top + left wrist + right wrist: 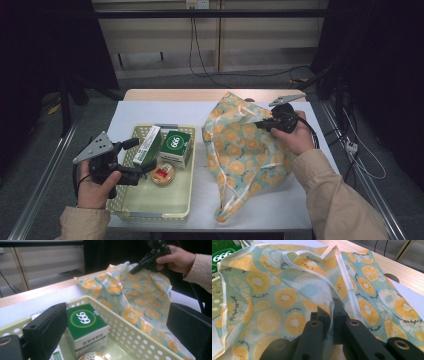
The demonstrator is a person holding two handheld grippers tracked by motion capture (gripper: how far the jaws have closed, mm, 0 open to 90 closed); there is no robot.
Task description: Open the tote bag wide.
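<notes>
left gripper (136,156): I've got it low over the basket (150,214), jaws apart, nothing between them
green box (86,326): standing in basket, just beside my left jaw
right gripper (262,123): jaws pinched together on bag (245,155) rim, holding the mouth up
risk: thin cloth could slip from my pinch, mouth drops shut
risk 2: left jaw may knock the white box (147,145) or the round tin (163,173) when reaching
room: basket wall touches the bag side; open table (125,112) behind the basket
</notes>
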